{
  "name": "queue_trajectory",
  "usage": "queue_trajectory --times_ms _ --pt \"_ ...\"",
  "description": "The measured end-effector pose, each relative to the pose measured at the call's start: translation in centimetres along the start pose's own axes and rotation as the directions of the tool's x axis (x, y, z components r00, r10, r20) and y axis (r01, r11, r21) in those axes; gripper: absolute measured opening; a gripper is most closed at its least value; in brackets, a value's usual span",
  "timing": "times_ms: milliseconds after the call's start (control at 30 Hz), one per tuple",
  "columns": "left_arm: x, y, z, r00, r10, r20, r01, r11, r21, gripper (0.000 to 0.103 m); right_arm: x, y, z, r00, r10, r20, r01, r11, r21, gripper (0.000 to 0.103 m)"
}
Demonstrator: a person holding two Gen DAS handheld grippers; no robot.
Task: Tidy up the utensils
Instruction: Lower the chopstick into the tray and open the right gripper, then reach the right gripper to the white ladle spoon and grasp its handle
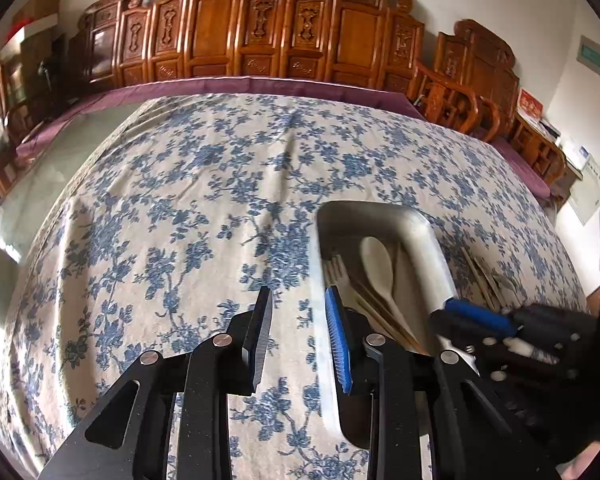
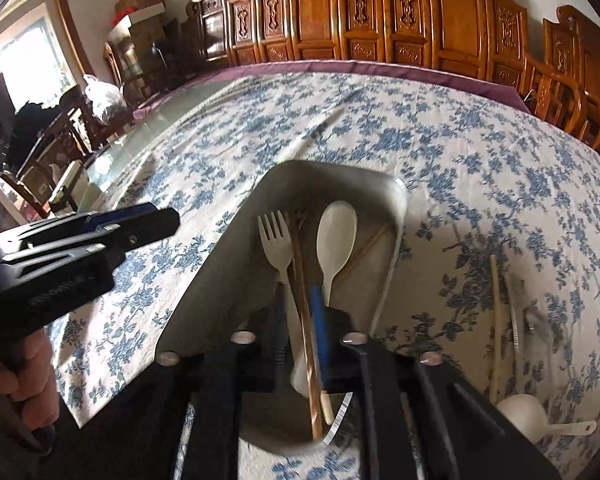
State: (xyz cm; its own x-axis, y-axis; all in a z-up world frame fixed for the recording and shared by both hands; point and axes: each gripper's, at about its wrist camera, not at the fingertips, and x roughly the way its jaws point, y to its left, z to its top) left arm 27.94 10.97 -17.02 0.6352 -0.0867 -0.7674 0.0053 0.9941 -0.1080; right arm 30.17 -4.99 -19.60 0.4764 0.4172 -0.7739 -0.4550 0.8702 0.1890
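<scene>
Your left gripper has bare tablecloth ahead. The tray wall borders it rightward; loose utensils block beyond the tray.

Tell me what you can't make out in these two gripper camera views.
- Right gripper: in the right wrist view, blur hides whether it grips the chopsticks.
- Utensils beside the tray: blurred in the left wrist view, partly hidden by the gripper body in the right.
- Near end of the tray: covered by both grippers.
- Left gripper: open, empty.
</scene>
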Motion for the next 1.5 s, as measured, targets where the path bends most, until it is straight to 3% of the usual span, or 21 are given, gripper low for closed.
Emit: queue_trajectory --times_ms 167,233,367,467,567,800,1367,1500 --pt "-0.4 -2.1 -0.4 1.0 -0.025 0.007 0.025 0.999 0.041 0.027 -4.2 -2.7 -1.2 0.998 -0.043 0.051 0.044 0.999 -0.017 0.02" --pt "-0.5 -3.1 -0.6 0.999 -0.036 0.011 0.035 0.998 0.058 0.034 -5.9 -4.5 -2.2 0.996 -0.074 0.054 0.076 0.997 -0.026 0.022" --pt "-0.7 -5.1 -1.2 0.996 -0.089 -0.008 0.089 0.992 0.093 0.035 -8.3 -8.7 -4.5 0.986 -0.165 0.033 0.166 0.986 -0.034 0.028" --pt "-1.0 -6.9 -1.7 0.996 -0.09 -0.004 0.09 0.987 0.135 0.036 -9.0 -11.5 -6.1 0.979 -0.203 0.007 0.203 0.979 -0.032 0.031" --pt "-1.5 -8.6 -2.3 0.992 -0.124 -0.001 0.122 0.98 0.159 0.046 -8.9 -13.0 -7.8 0.976 -0.217 -0.014 0.215 0.975 -0.054 0.036" --pt "-2.3 -12.1 -3.4 0.982 -0.189 0.001 0.186 0.963 0.196 0.047 -7.5 -14.4 -10.4 0.971 -0.232 -0.06 0.225 0.969 -0.103 0.045" --pt "-0.8 -15.5 -5.6 0.977 -0.205 -0.06 0.213 0.945 0.249 0.048 -4.4 -16.0 -12.0 0.963 -0.256 -0.085 0.243 0.96 -0.136 0.045" --pt "-0.7 -16.2 -6.0 0.977 -0.2 -0.068 0.211 0.941 0.264 0.048 -4.5 -16.3 -11.9 0.962 -0.266 -0.06 0.257 0.958 -0.125 0.033"
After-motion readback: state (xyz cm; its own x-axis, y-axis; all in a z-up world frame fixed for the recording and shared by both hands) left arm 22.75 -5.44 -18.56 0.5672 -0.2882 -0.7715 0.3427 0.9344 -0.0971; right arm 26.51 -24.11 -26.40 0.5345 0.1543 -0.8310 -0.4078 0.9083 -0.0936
